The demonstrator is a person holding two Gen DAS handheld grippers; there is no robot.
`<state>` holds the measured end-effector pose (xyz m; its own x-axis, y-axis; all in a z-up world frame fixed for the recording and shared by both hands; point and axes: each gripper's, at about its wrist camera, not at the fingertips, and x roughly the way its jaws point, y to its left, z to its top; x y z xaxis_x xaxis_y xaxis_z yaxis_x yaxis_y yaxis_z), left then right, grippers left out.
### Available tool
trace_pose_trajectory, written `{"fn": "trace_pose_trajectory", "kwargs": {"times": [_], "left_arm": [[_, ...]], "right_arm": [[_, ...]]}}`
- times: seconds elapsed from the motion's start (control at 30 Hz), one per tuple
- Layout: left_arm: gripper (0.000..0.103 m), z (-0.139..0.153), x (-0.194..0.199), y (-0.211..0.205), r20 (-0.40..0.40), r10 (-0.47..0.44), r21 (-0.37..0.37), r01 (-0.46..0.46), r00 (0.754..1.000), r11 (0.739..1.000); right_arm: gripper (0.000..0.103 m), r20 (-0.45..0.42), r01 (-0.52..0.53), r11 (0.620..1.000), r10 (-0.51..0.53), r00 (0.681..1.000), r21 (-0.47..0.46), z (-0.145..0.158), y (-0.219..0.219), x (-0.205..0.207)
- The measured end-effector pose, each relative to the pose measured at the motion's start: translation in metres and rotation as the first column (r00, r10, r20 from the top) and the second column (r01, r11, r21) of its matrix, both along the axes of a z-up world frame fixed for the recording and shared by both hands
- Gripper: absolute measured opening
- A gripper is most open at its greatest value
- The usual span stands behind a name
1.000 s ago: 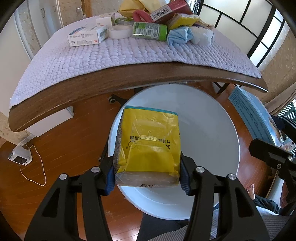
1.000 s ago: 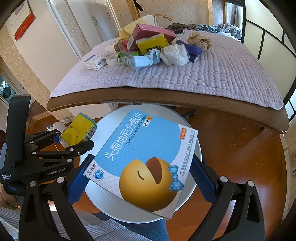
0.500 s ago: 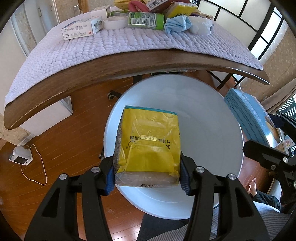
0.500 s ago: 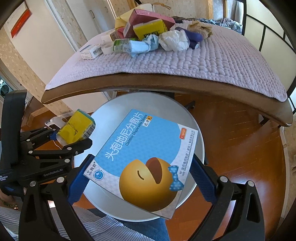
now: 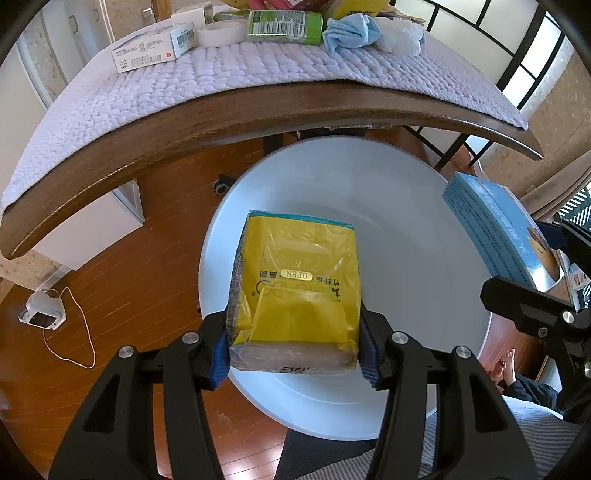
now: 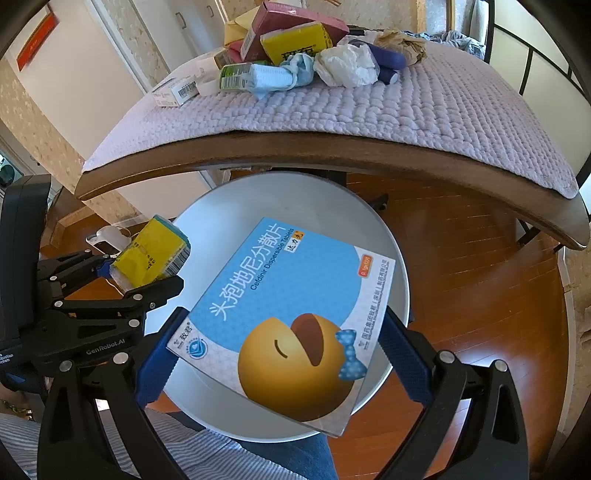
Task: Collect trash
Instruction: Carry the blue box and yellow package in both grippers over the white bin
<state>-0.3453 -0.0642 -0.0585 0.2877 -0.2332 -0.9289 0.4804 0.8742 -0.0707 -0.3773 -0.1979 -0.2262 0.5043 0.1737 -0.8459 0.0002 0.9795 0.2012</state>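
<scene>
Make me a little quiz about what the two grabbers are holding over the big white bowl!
1. True or false: the left gripper holds the yellow tissue pack.
2. The right gripper is shut on which thing? A) the green bottle B) the blue medicine box C) the crumpled white paper
3. Fill in: both held things hang above the white ____.

Key: 1 true; 2 B; 3 bowl.
</scene>
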Motion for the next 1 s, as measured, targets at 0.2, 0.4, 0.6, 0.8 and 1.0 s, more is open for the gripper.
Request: {"fn": "trace_pose_trajectory", "kwargs": {"times": [0.2, 0.4, 0.6, 0.8, 1.0], "left_arm": [[0.055, -0.009, -0.001, -0.007, -0.004, -0.005, 0.006, 0.005, 1.0, 1.0], [0.055, -0.015, -0.002, -0.014, -0.007, -0.01, 0.013, 0.01, 1.0, 1.0], [0.055, -0.018, -0.001, -0.012, -0.012, -0.013, 0.02, 0.014, 1.0, 1.0], [0.055, -0.022, -0.002, -0.013, -0.017, -0.016, 0.026, 0.016, 1.0, 1.0], [0.055, -0.024, 0.0, -0.012, -0.02, -0.021, 0.031, 0.022, 1.0, 0.999]], "right_arm": [[0.097, -0.011, -0.001, 1.0, 0.001, 1.0, -0.001, -0.003, 0.002, 0.006], [0.097, -0.023, -0.001, 1.0, 0.001, 1.0, -0.009, -0.009, 0.004, 0.01], [0.097, -0.032, -0.002, 1.0, 0.001, 0.999, -0.01, -0.012, 0.005, 0.012], [0.097, -0.04, -0.006, 1.0, 0.005, 0.999, -0.011, -0.015, 0.006, 0.015], [0.097, -0.048, -0.003, 1.0, 0.002, 0.999, -0.011, -0.017, 0.007, 0.018]]}}
